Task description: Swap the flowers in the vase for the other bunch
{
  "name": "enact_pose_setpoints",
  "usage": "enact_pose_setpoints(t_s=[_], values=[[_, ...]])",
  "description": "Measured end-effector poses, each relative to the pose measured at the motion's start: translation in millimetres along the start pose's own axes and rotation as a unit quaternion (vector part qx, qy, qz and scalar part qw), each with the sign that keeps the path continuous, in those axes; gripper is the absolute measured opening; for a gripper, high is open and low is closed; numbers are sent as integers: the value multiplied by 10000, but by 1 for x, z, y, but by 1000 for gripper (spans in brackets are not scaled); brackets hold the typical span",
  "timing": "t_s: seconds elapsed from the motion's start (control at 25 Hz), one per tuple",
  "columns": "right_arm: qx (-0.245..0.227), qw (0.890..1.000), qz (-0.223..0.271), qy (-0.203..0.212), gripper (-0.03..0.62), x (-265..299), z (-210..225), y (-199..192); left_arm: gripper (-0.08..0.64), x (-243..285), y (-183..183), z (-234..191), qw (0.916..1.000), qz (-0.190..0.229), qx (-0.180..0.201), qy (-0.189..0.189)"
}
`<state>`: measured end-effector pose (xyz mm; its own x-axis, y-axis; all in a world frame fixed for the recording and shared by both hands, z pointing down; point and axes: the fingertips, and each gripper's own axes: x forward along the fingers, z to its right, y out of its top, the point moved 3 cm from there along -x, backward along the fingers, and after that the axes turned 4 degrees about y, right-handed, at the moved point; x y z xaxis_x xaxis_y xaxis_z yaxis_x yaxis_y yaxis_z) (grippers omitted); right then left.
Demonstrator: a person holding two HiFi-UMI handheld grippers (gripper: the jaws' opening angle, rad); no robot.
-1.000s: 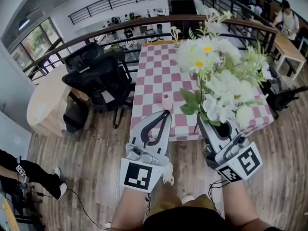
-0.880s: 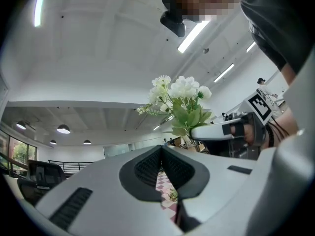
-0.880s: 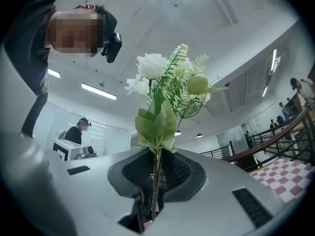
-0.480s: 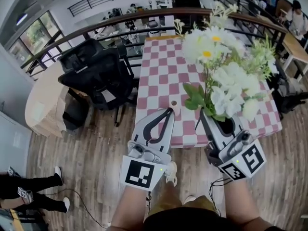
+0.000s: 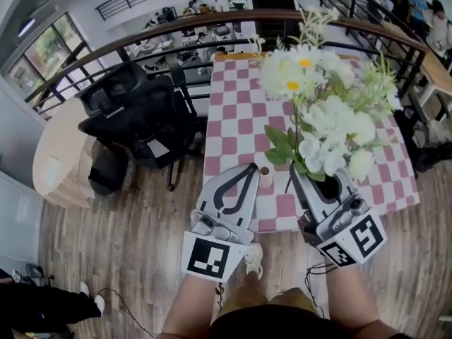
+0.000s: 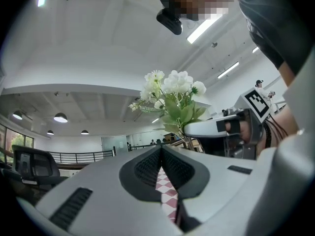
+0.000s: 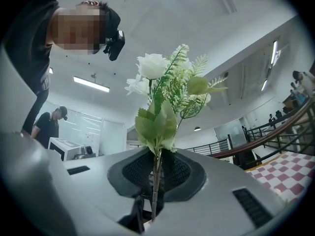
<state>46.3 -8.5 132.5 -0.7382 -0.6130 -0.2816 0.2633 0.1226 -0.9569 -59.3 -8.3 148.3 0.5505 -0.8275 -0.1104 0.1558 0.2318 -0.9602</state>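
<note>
My right gripper is shut on the stems of a bunch of white flowers with green leaves, held upright over the near edge of the pink-and-white checked table. In the right gripper view the stems run between the pads and the blooms rise above. A small pinkish vase stands near the table's front edge, just right of my left gripper's tip. My left gripper is shut and holds nothing; in its own view the jaws meet, with the bunch off to the right.
Black office chairs crowd the table's left side. A round wooden table stands further left. A curved railing runs behind the table. More tables and people are at the far right. Wooden floor lies below.
Both grippers have moved toward the table with the bunch still held. The table edge and the vase have come closer, and the vase now sits beside the left gripper's tip.
</note>
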Motion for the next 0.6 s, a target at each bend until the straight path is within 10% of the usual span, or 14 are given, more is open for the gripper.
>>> enact_pose_setpoints(t_s=[0.6], values=[[37, 9993, -28, -360, 57, 60, 34, -28, 9, 42, -37, -52, 9980, -51, 239, -590]])
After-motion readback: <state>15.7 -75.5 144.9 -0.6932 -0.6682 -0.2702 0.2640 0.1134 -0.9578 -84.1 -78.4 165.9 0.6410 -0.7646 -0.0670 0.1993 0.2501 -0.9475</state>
